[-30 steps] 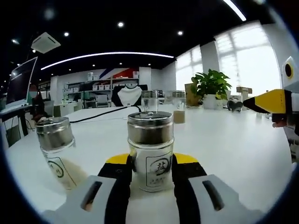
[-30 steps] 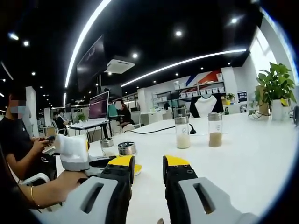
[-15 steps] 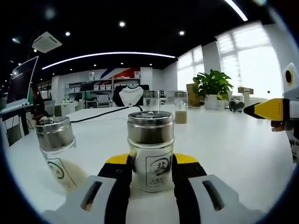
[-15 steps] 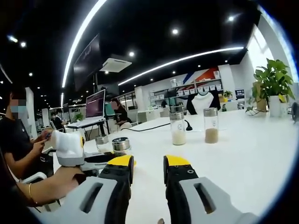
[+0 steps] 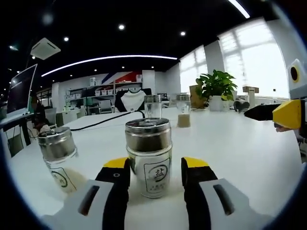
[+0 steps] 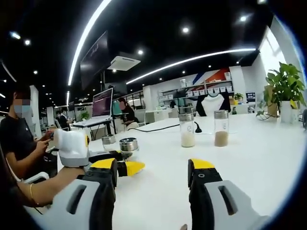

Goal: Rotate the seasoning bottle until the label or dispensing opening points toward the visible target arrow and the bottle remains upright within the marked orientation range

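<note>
Left gripper (image 5: 156,167) jaws widened; seasoning bottle (image 5: 149,155) upright, label facing camera.

Open office: monitor (image 6: 101,102), shelves (image 5: 103,88), white table (image 5: 240,143).

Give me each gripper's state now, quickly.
Left gripper: open, straddling the metal-capped glass seasoning bottle, not touching it.
Right gripper: open, holding nothing.

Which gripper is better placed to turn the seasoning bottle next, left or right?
Left. The seasoning bottle stands upright between the open jaws of the left gripper, which need only close. The right gripper is open over bare table, off to one side with nothing between its jaws.
</note>
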A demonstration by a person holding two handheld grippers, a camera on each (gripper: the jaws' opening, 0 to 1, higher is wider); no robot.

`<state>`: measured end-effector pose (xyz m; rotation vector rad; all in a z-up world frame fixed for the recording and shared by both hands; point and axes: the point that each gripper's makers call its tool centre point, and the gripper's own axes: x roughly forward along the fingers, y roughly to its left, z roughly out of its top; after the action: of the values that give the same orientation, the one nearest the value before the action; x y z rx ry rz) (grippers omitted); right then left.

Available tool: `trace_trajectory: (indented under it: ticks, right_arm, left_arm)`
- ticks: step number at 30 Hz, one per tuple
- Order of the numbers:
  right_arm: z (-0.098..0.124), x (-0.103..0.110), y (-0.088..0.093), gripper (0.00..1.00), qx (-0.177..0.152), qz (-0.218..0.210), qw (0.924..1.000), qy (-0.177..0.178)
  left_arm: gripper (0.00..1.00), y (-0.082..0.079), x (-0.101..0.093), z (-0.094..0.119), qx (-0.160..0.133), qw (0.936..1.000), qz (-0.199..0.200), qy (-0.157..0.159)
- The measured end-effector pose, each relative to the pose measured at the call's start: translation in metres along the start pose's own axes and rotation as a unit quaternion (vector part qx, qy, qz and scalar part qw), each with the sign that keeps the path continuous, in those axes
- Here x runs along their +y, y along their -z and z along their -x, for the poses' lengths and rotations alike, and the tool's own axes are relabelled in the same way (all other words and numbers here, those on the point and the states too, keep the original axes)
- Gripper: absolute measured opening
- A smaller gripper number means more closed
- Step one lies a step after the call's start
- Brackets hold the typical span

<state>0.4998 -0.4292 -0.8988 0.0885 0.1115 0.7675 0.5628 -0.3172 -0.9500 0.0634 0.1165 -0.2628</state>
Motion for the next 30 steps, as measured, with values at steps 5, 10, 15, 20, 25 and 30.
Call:
trace_trajectory:
  ticks: [5,10,15,20,25,30]
  right_arm:
    - [0.002,-0.002,-0.002,0.64,-0.001,-0.001,1.0,0.003]
    - [0.003,-0.004,0.0,0.67,0.003,0.002,1.0,0.006]
    - [0.004,-0.004,0.002,0.67,0.009,0.005,0.9999,0.006]
    - [0.006,-0.007,-0.001,0.67,0.004,0.006,0.9999,0.011]
    - [0.006,-0.01,-0.002,0.67,0.006,0.007,0.9998,0.015]
    - [0.006,-0.01,-0.001,0.67,0.008,0.007,0.9999,0.013]
  left_arm:
    - [0.55,0.002,0.002,0.006,0.008,0.9999,-0.009,-0.009]
    - [0.58,0.001,0.004,0.015,0.008,0.9999,-0.007,-0.013]
    - [0.57,0.0,0.008,0.017,0.007,0.9997,-0.009,-0.023]
    - [0.58,-0.005,0.012,0.017,0.002,0.9995,-0.005,-0.029]
    - [0.58,-0.005,0.02,0.019,0.007,0.9985,-0.017,-0.052]
    - [0.59,-0.008,0.024,0.022,0.005,0.9973,-0.026,-0.068]
